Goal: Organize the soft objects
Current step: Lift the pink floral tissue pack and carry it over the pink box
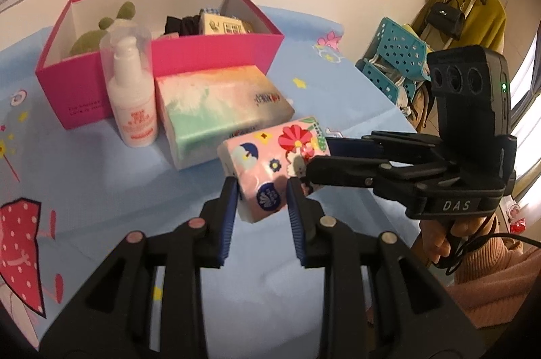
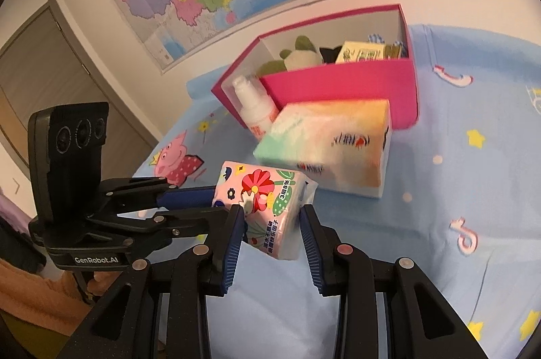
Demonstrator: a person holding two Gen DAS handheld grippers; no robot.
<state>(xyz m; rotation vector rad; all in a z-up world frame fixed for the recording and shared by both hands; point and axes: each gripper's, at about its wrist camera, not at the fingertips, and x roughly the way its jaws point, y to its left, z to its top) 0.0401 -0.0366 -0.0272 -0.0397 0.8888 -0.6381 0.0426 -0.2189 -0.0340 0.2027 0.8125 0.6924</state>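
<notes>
Left wrist view. Item: small pink flower-printed plastic-wrapped tissue pack, held clear of the light blue cartoon-print bed sheet. Left gripper has its blue ribbed pads pressed on the near end of the pack; right gripper reaches in from the right and clamps the far end, one finger above and one below. Behind: larger pastel orange-and-green soft tissue pack lying on the sheet, white pump bottle with clear cap standing just beside it, and open magenta cardboard box holding a green plush toy, dark fabric and a small printed carton.

Right wrist view. Same small pack, tilted, between the right gripper's pads; the left pad touches the wrapper, and contact at the right pad is less clear, but the film dents there. Left gripper comes in from the left and holds the other end.

Handling judgement: light, soft, compressible; glossy film likely slippery, so it may twist or slide. Best taken across the short sides near mid-body, with moderate squeeze. Not fragile. Likely destination is the magenta box, well apart behind the larger pack.
</notes>
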